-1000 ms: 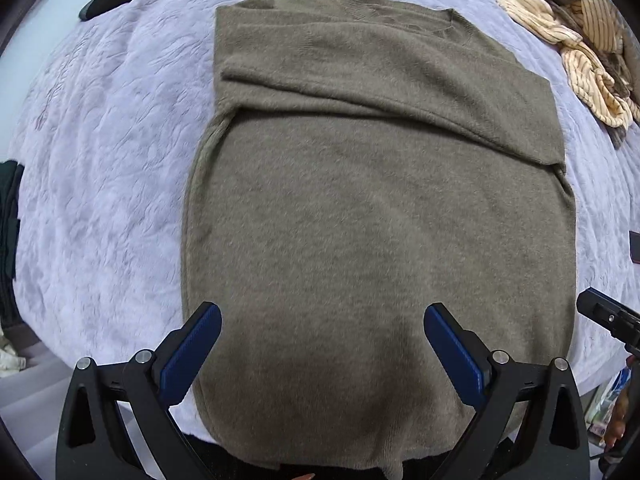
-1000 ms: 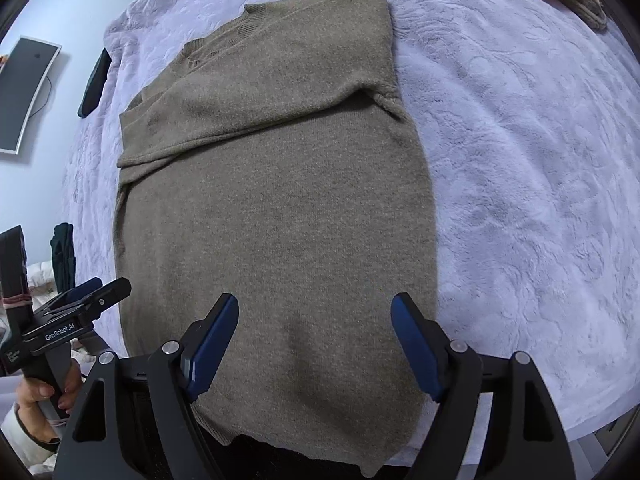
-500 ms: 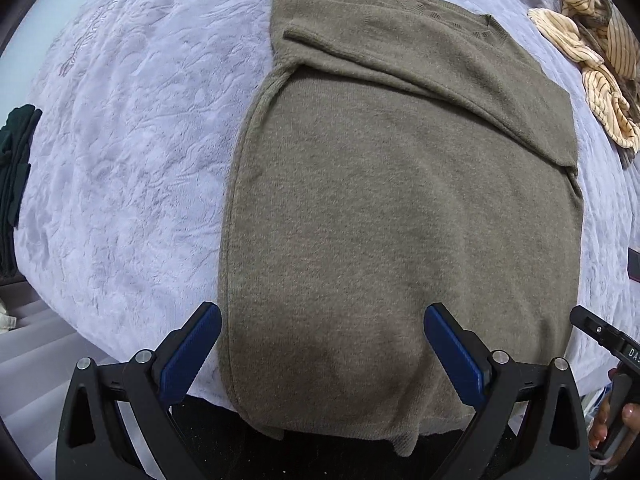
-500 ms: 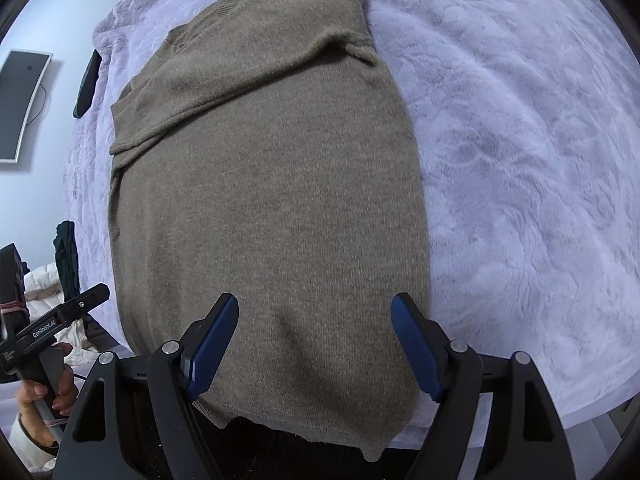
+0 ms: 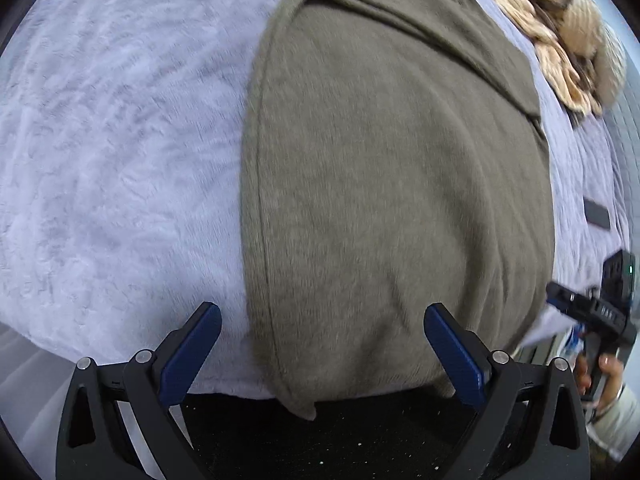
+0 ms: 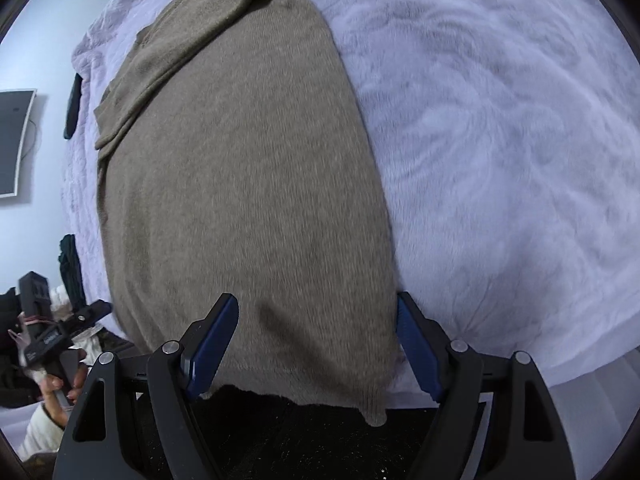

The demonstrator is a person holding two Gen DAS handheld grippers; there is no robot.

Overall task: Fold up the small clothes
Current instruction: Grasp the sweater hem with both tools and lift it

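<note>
two open grippers hover over the near hem of a brown sweater (image 5: 392,184) on a bed

both sets of jaws stand wide and grip nothing; the left gripper (image 5: 322,354) straddles the sweater's near left corner, its left finger over bare lilac bedspread (image 5: 112,152), its right over the knit; the right gripper (image 6: 316,346) straddles the near right corner, its right finger just past the side edge; the hem hangs slightly over the bed's near edge above dark floor; sleeves lie folded across the chest at the far end; wide bare bedspread lies open on either side; a striped tan garment (image 5: 560,36) sits well apart at the far right.
</note>
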